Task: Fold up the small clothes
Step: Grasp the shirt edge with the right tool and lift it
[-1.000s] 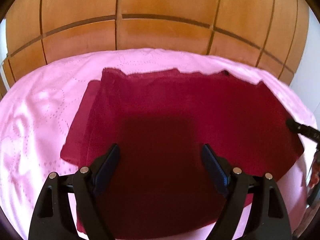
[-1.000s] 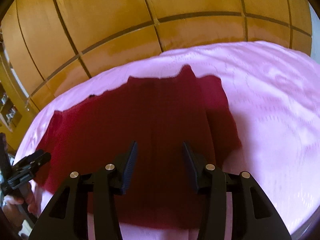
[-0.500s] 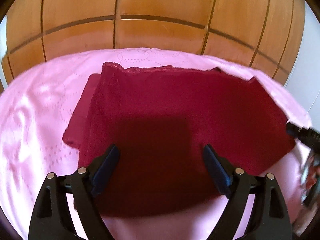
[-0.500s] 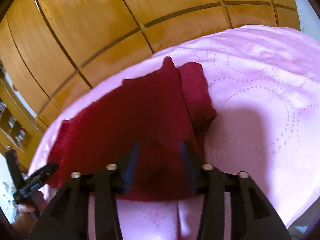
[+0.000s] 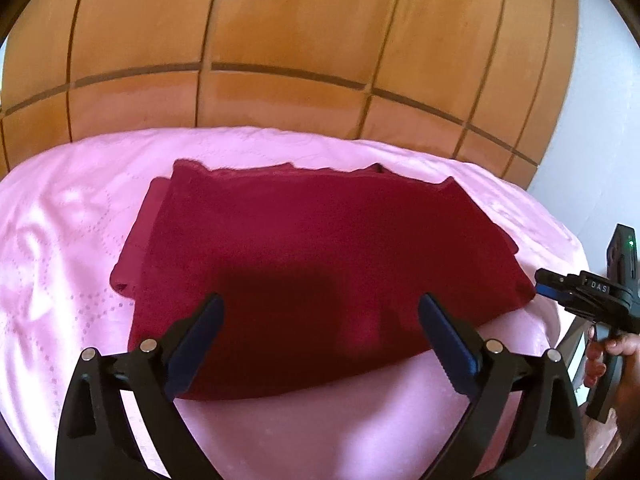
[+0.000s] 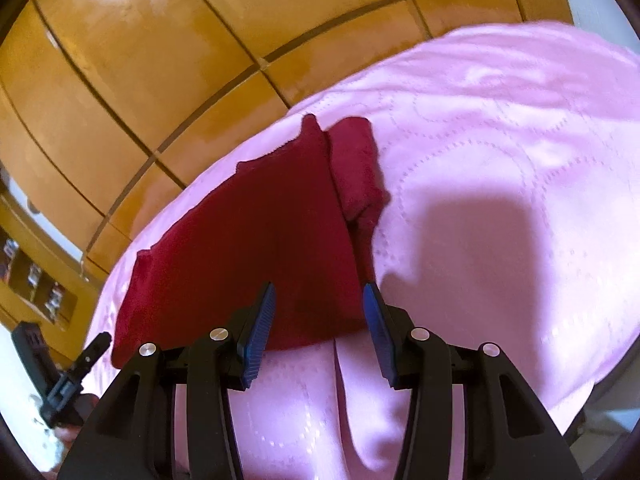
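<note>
- The red garment (image 5: 320, 272) lies flat on the pink bedspread (image 5: 72, 264), near its front edge, with a wooden panelled wall (image 5: 280, 40) behind.
- Left gripper (image 5: 320, 324): jaws spread wide, grasping nothing, hovering over the near hem of the garment.
- Right gripper (image 6: 320, 312): jaws released, nothing between them, positioned above the garment's near right corner.
- Change over the last second: both grippers have drawn back and up from the cloth; the garment now shows smaller in both views, with a strip of bare bedspread visible in front of it.
- The right camera has also swung off toward the garment's right edge, where a narrow folded strip (image 6: 356, 168) lies beside the main panel.
- The garment's outline has held its shape throughout; no slippage observed.
- Judgement: one fold appears set and released. The piece remains broad, so a further fold is probably due; the right gripper seems placed to take the right edge next.
</note>
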The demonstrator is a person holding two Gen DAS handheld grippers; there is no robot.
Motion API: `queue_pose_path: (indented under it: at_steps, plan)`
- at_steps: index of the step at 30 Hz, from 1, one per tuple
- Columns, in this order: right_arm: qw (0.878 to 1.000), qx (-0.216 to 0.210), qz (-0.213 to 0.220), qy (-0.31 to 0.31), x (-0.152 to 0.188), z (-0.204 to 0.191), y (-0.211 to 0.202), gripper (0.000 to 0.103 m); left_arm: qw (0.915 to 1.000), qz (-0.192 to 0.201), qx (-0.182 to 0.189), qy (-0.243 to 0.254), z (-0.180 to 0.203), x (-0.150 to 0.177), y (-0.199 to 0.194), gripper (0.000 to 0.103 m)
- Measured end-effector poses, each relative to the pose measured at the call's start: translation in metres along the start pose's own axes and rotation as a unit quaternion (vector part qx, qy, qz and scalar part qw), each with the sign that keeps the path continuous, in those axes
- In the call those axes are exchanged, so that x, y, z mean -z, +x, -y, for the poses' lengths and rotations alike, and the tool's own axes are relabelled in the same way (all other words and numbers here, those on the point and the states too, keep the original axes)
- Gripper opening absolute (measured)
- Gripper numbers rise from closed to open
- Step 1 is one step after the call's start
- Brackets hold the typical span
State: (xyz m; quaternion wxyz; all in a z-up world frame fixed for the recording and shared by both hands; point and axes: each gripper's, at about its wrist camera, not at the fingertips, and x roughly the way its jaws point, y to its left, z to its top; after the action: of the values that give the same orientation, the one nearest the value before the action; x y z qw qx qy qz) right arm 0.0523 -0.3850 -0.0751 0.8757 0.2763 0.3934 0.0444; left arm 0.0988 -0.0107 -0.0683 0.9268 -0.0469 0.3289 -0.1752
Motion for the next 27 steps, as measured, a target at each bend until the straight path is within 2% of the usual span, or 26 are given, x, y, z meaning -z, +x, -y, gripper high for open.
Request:
queue_pose_path:
  at_steps: [1, 4, 9, 12, 16, 21, 27]
  plan:
    - [1.000, -0.001, -0.006, 0.008, 0.002, 0.003, -0.001, 0.045, 1.0000, 0.001, -0.001, 0.005, 0.002, 0.000, 0.000, 0.084]
    - [0.999, -0.005, -0.026, 0.029, 0.009, 0.012, 0.000, 0.045, 0.9998, -0.009, 0.008, 0.014, 0.007, 0.000, 0.004, 0.074]
    - [0.996, -0.043, -0.039, 0.070, 0.010, 0.027, 0.012, 0.047, 0.9994, -0.017, 0.028, 0.015, 0.015, 0.000, 0.011, 0.072]
    - [0.989, -0.085, -0.038, 0.113, 0.003, 0.038, 0.022, 0.049, 0.9988, -0.022, 0.035, 0.025, 0.023, -0.001, 0.017, 0.072]
    - [0.980, -0.120, -0.031, 0.153, -0.009, 0.047, 0.034, 0.049, 0.9974, -0.045, 0.048, 0.031, 0.032, 0.001, 0.027, 0.073]
    - [0.976, -0.134, -0.029, 0.170, -0.026, 0.049, 0.049, 0.049, 0.9961, -0.067, 0.045, 0.034, 0.036, 0.004, 0.039, 0.073]
    - [0.970, -0.150, -0.020, 0.189, -0.036, 0.054, 0.057, 0.049, 0.9957, -0.076, 0.048, 0.023, 0.034, 0.005, 0.041, 0.070]
